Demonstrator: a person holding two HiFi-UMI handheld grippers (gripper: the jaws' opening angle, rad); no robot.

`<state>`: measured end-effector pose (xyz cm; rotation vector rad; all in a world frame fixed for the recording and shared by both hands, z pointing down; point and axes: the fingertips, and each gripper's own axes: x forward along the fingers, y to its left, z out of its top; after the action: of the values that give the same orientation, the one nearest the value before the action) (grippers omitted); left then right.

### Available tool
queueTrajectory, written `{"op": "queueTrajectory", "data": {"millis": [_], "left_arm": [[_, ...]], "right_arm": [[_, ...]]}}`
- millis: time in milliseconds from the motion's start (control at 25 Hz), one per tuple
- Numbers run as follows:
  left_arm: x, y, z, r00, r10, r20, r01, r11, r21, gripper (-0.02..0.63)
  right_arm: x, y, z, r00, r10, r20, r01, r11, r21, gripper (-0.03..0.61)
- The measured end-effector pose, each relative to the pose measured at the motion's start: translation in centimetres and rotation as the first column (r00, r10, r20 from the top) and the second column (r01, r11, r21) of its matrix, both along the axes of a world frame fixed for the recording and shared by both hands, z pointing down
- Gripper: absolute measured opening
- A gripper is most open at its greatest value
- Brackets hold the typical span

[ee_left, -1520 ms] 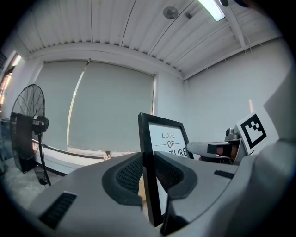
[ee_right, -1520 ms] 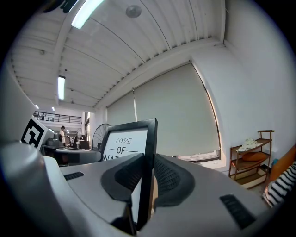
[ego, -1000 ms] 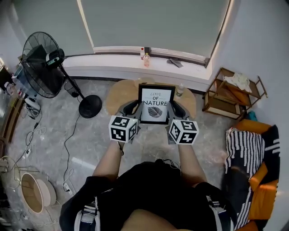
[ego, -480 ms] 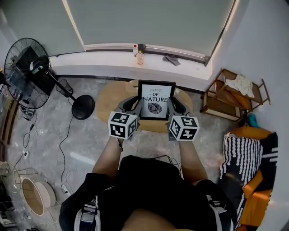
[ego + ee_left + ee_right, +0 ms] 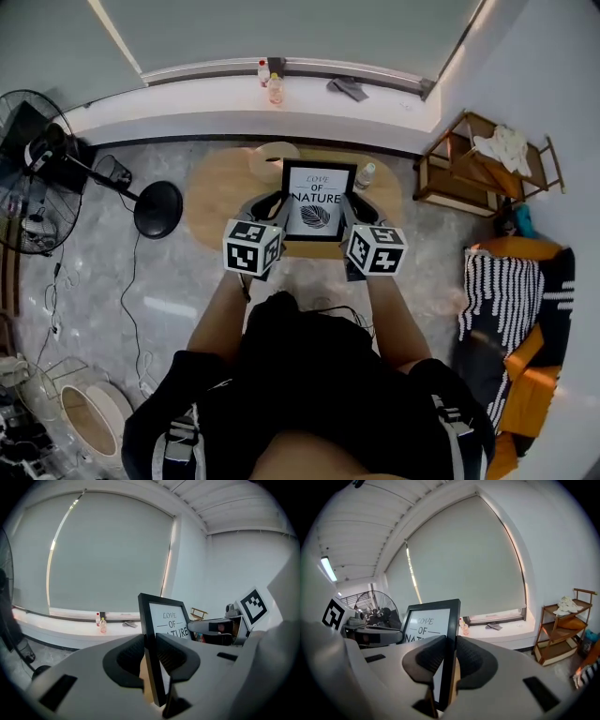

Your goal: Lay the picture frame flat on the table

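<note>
Round wooden table (image 5: 216,202) in the middle, floor fan (image 5: 42,159) off to its left, wooden shelf rack (image 5: 480,161) to the right, two bottles (image 5: 274,88) on the window sill behind. On the table, a small clear bottle (image 5: 366,175) stands just beside the frame's upper right corner and a pale round board (image 5: 273,154) lies behind its upper left (both apart from the jaws). Picture frame (image 5: 319,199) is over the table's near half, between the two grippers. Left gripper (image 5: 270,206) is clamped on the frame's left edge and right gripper (image 5: 360,206) on its right edge, jaws narrow, pressing front and back of the black moulding. Frame stands upright, portrait, long axis vertical, print "LOVE OF NATURE" facing the person. Can't tell if its bottom edge touches the table.
</note>
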<state>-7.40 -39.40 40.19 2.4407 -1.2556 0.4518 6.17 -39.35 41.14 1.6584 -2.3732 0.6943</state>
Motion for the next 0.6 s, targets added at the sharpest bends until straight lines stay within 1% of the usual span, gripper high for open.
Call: {"op": "queueTrajectory", "data": {"millis": [160,320,480,600], "left_arm": [[-2.3,-3.4,3.7,1.0,0.014,-0.013,-0.015,0.997,-0.075,0.091],[-3.9,-5.8,7.7,0.999,0.045,-0.015,-0.046,0.988,-0.144,0.091],[-4.2,-6.9,11.9,0.997,0.078,-0.025,-0.081,0.972,-0.218,0.092],[-3.8,-7.9,15.5,0.993,0.111,-0.041,-0.118,0.954,-0.274,0.092]], "right_arm": [[-2.3,-3.3,3.5,1.0,0.004,-0.017,-0.005,0.997,-0.071,0.089],[-3.9,-5.2,7.7,1.0,0.027,-0.011,-0.028,0.987,-0.159,0.091],[-4.2,-5.9,12.0,0.998,0.058,0.0,-0.056,0.968,-0.243,0.091],[-3.8,-6.6,15.5,0.996,0.088,-0.008,-0.087,0.95,-0.3,0.089]]}}
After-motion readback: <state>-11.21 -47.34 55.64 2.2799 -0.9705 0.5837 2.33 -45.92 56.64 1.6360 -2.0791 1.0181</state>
